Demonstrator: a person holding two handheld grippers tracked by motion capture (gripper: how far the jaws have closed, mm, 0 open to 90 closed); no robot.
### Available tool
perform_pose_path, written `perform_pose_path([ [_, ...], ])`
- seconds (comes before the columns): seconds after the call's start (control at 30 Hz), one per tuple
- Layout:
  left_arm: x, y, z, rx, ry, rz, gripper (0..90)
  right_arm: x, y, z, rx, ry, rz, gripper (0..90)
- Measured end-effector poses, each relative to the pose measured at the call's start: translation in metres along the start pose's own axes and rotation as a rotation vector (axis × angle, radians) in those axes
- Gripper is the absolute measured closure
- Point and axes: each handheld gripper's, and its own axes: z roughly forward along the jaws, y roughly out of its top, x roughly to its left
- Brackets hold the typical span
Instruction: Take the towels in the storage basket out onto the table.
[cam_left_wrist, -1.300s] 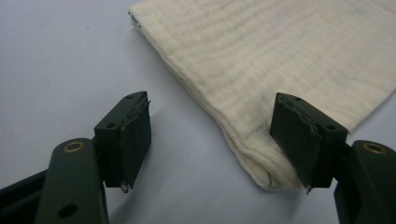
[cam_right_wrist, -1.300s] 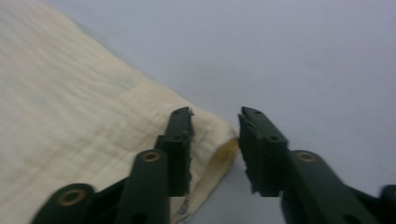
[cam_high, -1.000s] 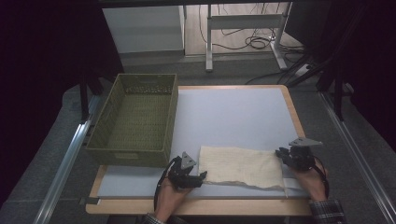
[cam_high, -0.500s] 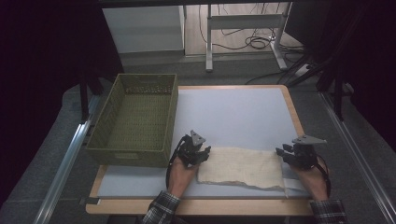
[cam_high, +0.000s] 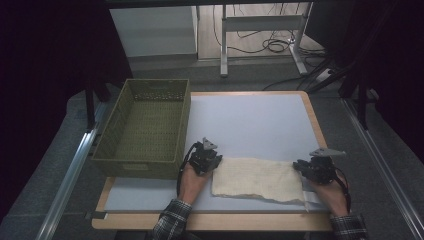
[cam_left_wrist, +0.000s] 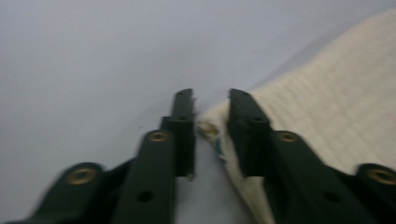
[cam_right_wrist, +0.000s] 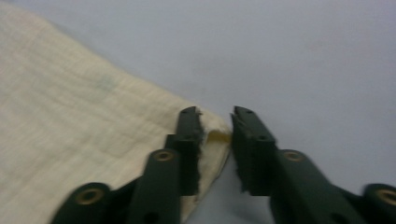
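A cream woven cloth (cam_high: 257, 180) lies flat on the pale mat near the table's front edge. My left gripper (cam_high: 215, 162) is at the cloth's far left corner. In the left gripper view the gripper (cam_left_wrist: 211, 95) stands open, with the cloth (cam_left_wrist: 327, 102) corner lying in the gap between the jaws. My right gripper (cam_high: 300, 167) sits at the cloth's far right corner. In the right gripper view the gripper (cam_right_wrist: 215, 114) is open too, and the curled corner of the cloth (cam_right_wrist: 70, 116) lies between its jaws.
An empty olive-green woven basket (cam_high: 145, 130) stands at the table's left side, just beyond my left hand. The pale mat (cam_high: 250, 125) stretches bare behind the cloth. A wooden rim (cam_high: 312, 120) borders the table, and metal rails run along both sides.
My left gripper has moved away from the front edge to the cloth's far left corner. The right gripper has stayed at the far right corner.
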Motion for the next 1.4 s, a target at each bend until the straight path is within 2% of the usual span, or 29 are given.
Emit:
perform_pose_path([
  [0.03, -0.001, 0.001, -0.001, 0.010, -0.010, 0.011, 81.4, 0.003, 0.001, -0.001, 0.012, 0.023, -0.011, 84.9],
  [0.07, -0.002, 0.001, -0.001, 0.012, -0.008, 0.018, 84.7, 0.006, 0.003, -0.001, 0.028, 0.007, -0.043, 86.0],
  [0.17, -0.003, 0.000, -0.003, -0.001, -0.013, 0.024, 86.1, 0.006, 0.009, 0.000, 0.044, -0.019, -0.070, 86.5],
  [0.27, -0.005, -0.002, -0.008, -0.049, -0.028, 0.009, 86.1, -0.002, 0.017, 0.004, 0.034, -0.029, -0.065, 86.4],
  [0.33, -0.006, -0.002, -0.011, -0.063, -0.034, 0.018, 85.8, -0.008, 0.024, 0.010, 0.027, -0.038, -0.075, 86.4],
  [0.53, -0.008, -0.003, -0.014, -0.066, -0.053, 0.020, 84.7, -0.025, 0.045, 0.030, 0.026, -0.059, -0.075, 86.2],
  [0.6, -0.004, -0.004, -0.011, -0.052, -0.047, 0.010, 84.2, -0.030, 0.048, 0.038, 0.039, -0.047, -0.057, 85.7],
  [0.67, 0.002, -0.005, -0.008, -0.034, -0.061, -0.006, 82.2, -0.031, 0.048, 0.041, 0.037, -0.039, -0.049, 84.9],
  [0.8, 0.004, -0.004, -0.010, -0.048, -0.058, -0.015, 77.1, -0.029, 0.045, 0.032, 0.011, -0.033, -0.041, 80.4],
  [0.9, 0.005, -0.002, -0.013, -0.057, -0.057, -0.017, 74.2, -0.031, 0.045, 0.019, -0.014, -0.037, -0.031, 75.6],
  [0.97, 0.005, -0.001, -0.012, -0.044, -0.055, -0.009, 72.6, -0.031, 0.046, 0.011, -0.021, -0.021, -0.028, 71.7],
  [1.13, 0.006, -0.003, -0.005, -0.008, -0.051, 0.003, 69.2, -0.018, 0.045, -0.003, -0.008, 0.024, -0.059, 67.4],
  [1.23, 0.006, -0.004, -0.003, -0.014, -0.048, 0.015, 66.5, -0.003, 0.040, -0.007, 0.006, 0.069, -0.085, 64.3],
  [1.33, 0.005, -0.004, -0.001, -0.018, -0.027, 0.047, 63.0, 0.009, 0.037, -0.007, 0.013, 0.099, -0.111, 63.1],
  [1.4, 0.006, -0.005, -0.001, -0.025, -0.033, 0.045, 61.5, 0.021, 0.035, -0.007, 0.013, 0.132, -0.125, 62.2],
])
